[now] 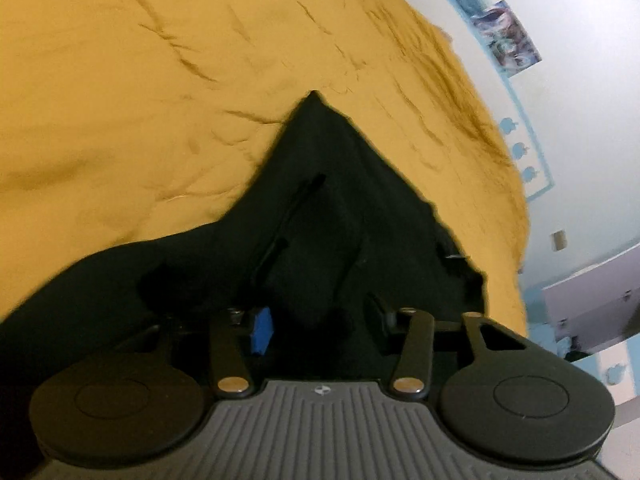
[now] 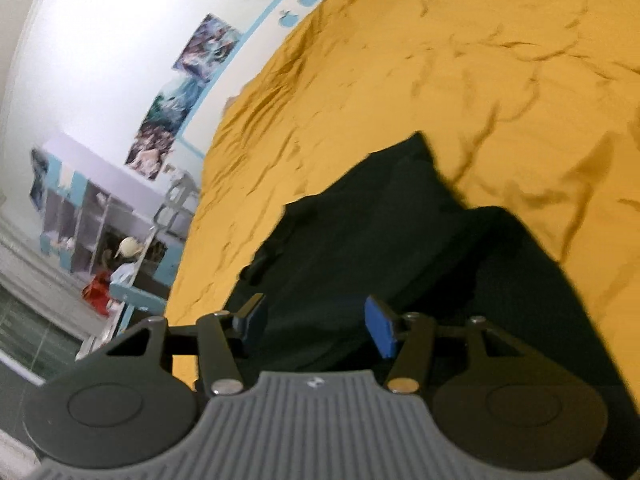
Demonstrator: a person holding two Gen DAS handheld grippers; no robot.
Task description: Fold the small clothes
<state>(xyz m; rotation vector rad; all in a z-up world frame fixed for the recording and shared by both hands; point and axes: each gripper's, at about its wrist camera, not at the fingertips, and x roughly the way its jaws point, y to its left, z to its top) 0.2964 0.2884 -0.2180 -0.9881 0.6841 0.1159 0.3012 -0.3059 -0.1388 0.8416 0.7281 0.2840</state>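
Note:
A small black garment (image 1: pixel 320 216) lies spread on a mustard-yellow bed cover (image 1: pixel 160 80), one corner pointing away from me. My left gripper (image 1: pixel 320 320) hangs open just above its near part, blue pad (image 1: pixel 262 330) showing, nothing between the jaws. In the right wrist view the same black garment (image 2: pixel 380 240) lies on the yellow cover (image 2: pixel 440 60). My right gripper (image 2: pixel 316 324) is open over the garment's near edge, blue pad (image 2: pixel 380 332) showing, holding nothing.
White wall with posters (image 1: pixel 508 40) and a light blue border runs along the bed's far side. A shelf unit (image 2: pixel 88 220) with toys and a red object (image 2: pixel 98 288) stand on the floor beyond the bed edge.

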